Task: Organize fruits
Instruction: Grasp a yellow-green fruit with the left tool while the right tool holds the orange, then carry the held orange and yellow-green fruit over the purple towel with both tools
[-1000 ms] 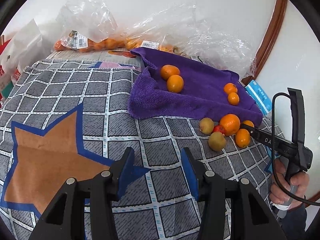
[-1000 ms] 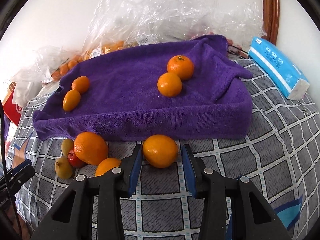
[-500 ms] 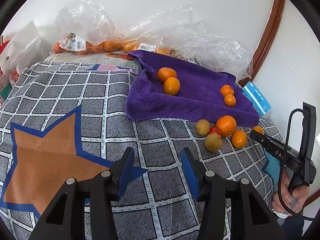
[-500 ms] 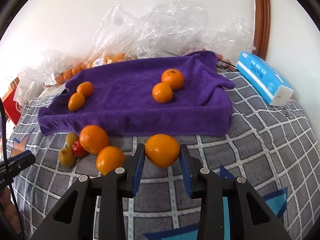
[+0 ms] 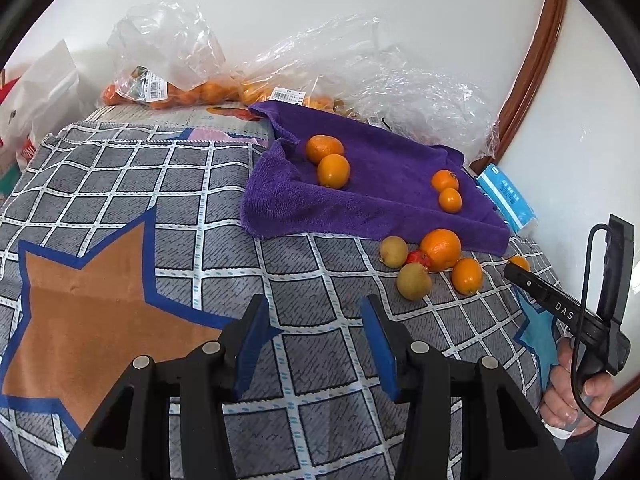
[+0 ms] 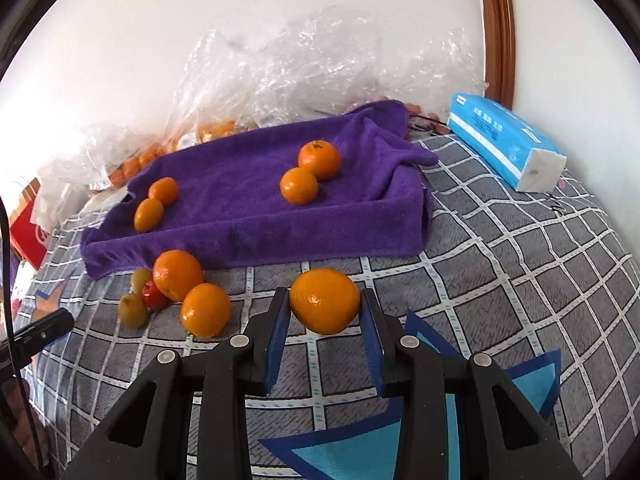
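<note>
My right gripper (image 6: 325,312) is shut on an orange (image 6: 325,301) and holds it above the checked cloth, in front of the purple towel (image 6: 240,200). Two pairs of oranges lie on the towel (image 5: 380,184): one pair (image 6: 310,172) to the right, one pair (image 6: 156,204) to the left. A loose cluster lies in front of the towel: a big orange (image 6: 178,274), a smaller orange (image 6: 206,310), two greenish fruits (image 6: 132,310) and a small red fruit (image 6: 153,295). My left gripper (image 5: 316,332) is open and empty over the cloth, well left of the cluster (image 5: 432,260).
Clear plastic bags with oranges (image 5: 192,92) lie along the wall behind the towel. A blue tissue pack (image 6: 504,140) lies right of the towel. A white bag (image 5: 40,92) and a red box (image 6: 28,224) stand at the far left. A wooden frame (image 6: 494,28) runs up the wall.
My right gripper has closed on the orange, lifted it off the cloth and drawn back from the towel. My left gripper has stayed open and shifted only slightly.
</note>
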Demonstrator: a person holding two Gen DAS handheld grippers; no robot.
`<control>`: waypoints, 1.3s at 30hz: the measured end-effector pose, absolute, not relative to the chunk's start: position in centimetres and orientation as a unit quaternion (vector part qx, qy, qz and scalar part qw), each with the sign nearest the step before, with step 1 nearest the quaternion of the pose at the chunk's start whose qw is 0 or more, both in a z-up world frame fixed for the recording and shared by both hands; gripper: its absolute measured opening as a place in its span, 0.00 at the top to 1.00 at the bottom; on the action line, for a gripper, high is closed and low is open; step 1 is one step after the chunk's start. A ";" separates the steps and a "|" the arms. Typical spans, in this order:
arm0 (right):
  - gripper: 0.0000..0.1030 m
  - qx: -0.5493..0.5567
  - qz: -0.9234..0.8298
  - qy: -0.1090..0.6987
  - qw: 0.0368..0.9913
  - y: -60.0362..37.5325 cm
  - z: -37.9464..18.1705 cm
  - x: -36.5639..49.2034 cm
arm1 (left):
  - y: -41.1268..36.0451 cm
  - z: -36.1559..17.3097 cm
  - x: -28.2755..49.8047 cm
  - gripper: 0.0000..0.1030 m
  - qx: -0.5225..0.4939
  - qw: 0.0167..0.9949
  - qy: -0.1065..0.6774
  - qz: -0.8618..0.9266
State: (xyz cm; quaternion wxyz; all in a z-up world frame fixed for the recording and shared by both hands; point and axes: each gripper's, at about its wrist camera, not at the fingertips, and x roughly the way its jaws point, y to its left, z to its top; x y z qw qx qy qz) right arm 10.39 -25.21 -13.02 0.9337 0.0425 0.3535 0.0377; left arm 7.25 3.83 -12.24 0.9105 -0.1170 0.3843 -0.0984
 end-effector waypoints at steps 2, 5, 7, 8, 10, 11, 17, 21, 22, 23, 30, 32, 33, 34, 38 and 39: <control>0.66 0.040 0.039 0.356 0.933 -25.3 -13.1 10.2 | 2.9 -12.1 7.1 0.56 -0.121 0.905 0.392 -0.110; 0.66 0.054 0.052 0.351 0.934 -25.8 -13.0 9.8 | 0.2 -11.4 6.8 0.56 -0.089 0.911 0.384 -0.121; 0.66 0.061 0.053 0.350 0.933 -26.0 -13.0 9.8 | -1.7 -11.1 6.9 0.56 -0.061 0.916 0.376 -0.123; 0.66 0.063 0.051 0.351 0.933 -26.1 -13.0 9.8 | -2.5 -11.0 7.1 0.56 -0.052 0.916 0.377 -0.126; 0.66 0.067 0.052 0.349 0.933 -26.2 -13.0 9.7 | -3.6 -11.1 7.9 0.56 -0.048 0.913 0.383 -0.130; 0.66 0.069 0.054 0.348 0.933 -26.2 -13.0 9.7 | -3.8 -11.2 8.3 0.56 -0.053 0.912 0.386 -0.132; 0.66 0.072 0.054 0.352 0.932 -26.2 -13.1 9.8 | -5.2 -12.3 10.3 0.56 -0.045 0.906 0.402 -0.120; 0.66 0.075 0.056 0.354 0.931 -26.3 -13.1 9.8 | -5.6 -12.9 11.4 0.69 -0.049 0.899 0.421 -0.110; 0.66 0.076 0.055 0.354 0.930 -26.3 -13.1 9.8 | -5.8 -13.1 11.5 0.75 -0.044 0.897 0.428 -0.106; 0.66 0.078 0.053 0.354 0.930 -26.4 -13.2 9.9 | -5.9 -13.1 11.5 0.75 -0.039 0.897 0.427 -0.106; 0.66 0.082 0.054 0.355 0.930 -26.5 -13.2 9.9 | -2.8 -12.2 9.6 0.75 -0.038 0.901 0.425 -0.073; 0.66 0.079 0.054 0.356 0.930 -26.4 -13.2 9.9 | -1.4 -12.2 9.1 0.75 -0.031 0.904 0.423 -0.051; 0.66 0.078 0.054 0.355 0.930 -26.3 -13.1 9.8 | -0.8 -12.3 9.0 0.75 -0.034 0.903 0.425 -0.045; 0.66 0.077 0.054 0.354 0.930 -26.3 -13.1 9.8 | -0.2 -12.5 9.0 0.75 -0.044 0.902 0.428 -0.045; 0.66 0.079 0.056 0.357 0.929 -26.2 -13.2 9.9 | 0.4 -13.1 9.1 0.75 -0.056 0.903 0.422 -0.052; 0.66 0.080 0.057 0.357 0.929 -26.2 -13.2 10.0 | 0.1 -13.1 9.1 0.75 -0.049 0.905 0.419 -0.050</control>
